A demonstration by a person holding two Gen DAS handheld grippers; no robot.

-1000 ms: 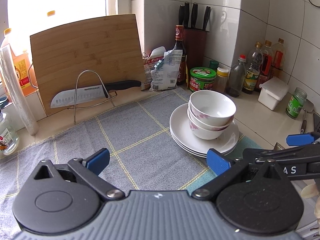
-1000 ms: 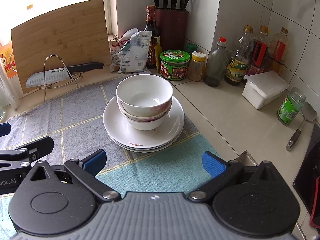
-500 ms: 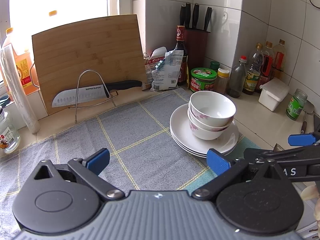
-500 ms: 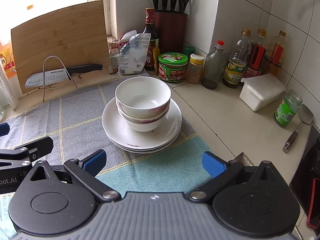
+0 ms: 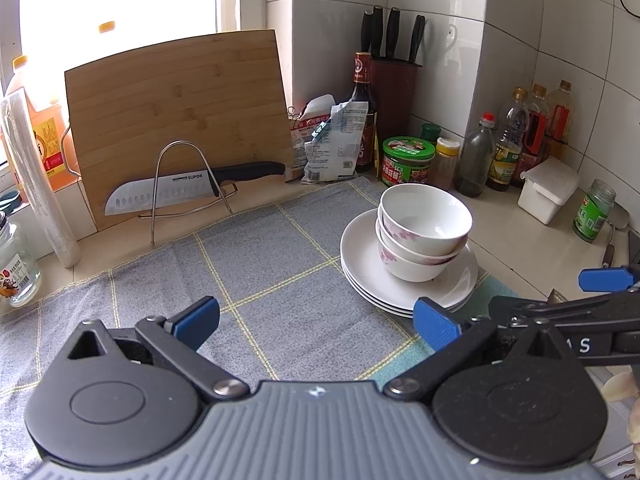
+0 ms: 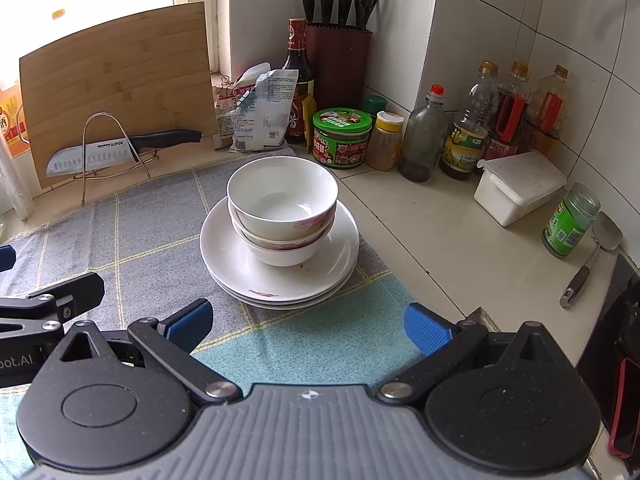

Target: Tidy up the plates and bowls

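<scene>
The right gripper [image 6: 306, 326] hangs with its blue pads spread wide and nothing between them, low over the teal near edge of the cloth [image 6: 140, 220]. Over the last second it has drawn back a little toward the near side: the dishes sit slightly farther off and the green glass jar [image 6: 570, 220] at the right has come more fully into its view. The left gripper [image 5: 316, 320] is equally wide and empty, above the grey checked part of the cloth to the left of the dishes, and it has hardly shifted.

Just beyond the right gripper stands the task's pile: two bowls [image 6: 282, 204] nested one in the other, resting on a stack of plates [image 6: 280, 264], which lies on the cloth on the table [image 6: 420, 232], right of centre. The pile itself has not moved.

My reading is that the sorting looks finished, bowls gathered on plates in one tidy stack, and both grippers are easing away rather than reaching in. Nothing else on the table appears to need collecting.
</scene>
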